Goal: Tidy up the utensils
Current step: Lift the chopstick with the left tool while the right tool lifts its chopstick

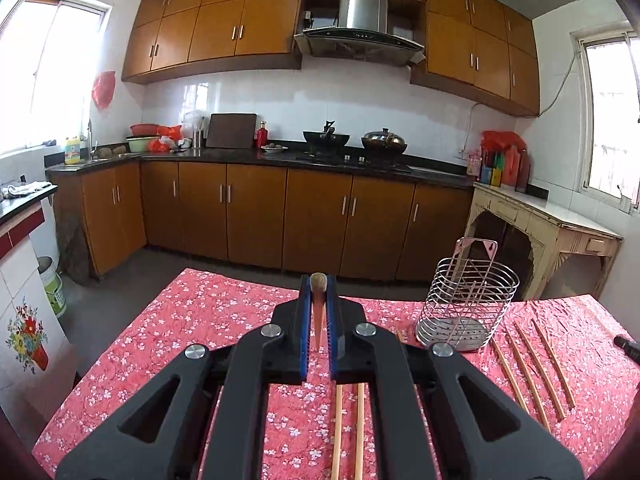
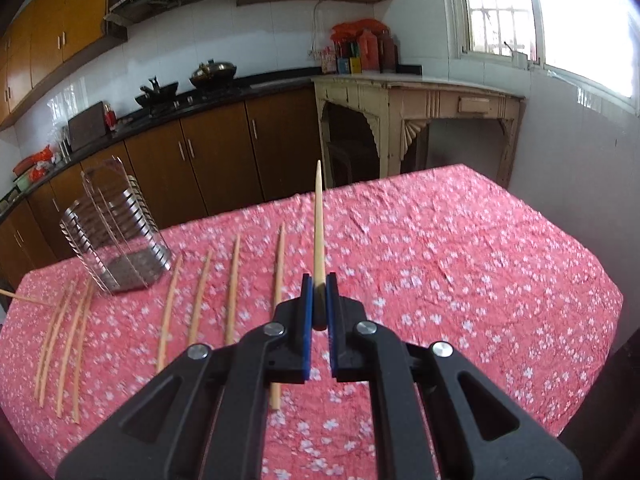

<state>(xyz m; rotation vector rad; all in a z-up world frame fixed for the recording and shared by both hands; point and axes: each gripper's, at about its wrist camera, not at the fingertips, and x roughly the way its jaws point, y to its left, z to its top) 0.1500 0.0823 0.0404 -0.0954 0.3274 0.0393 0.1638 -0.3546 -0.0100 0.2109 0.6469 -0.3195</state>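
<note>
Both grippers held one chopstick each above the table. The left gripper was clenched on a chopstick seen almost end-on, its blunt end at the fingertips and its shaft running back between the blue pads. The right gripper was clenched on a second chopstick near its thick end, the long tapered part standing free and pointing toward the far edge of the table.

Judged risks: the right chopstick was gripped close to one end, so a quick swing could make it pivot or slip out of the pads. Its tip could also catch a wire of the holder and tip that light basket over. Both grippers converging on the holder at once could collide.

The left wrist view alone showed the holder's inner divider wires and perforated floor, with no chopstick visibly in it, and two chopsticks lying under the gripper. The right wrist view alone showed the full rows of loose chopsticks lying between the holder and the near edge, and the held stick's whole length.
</note>
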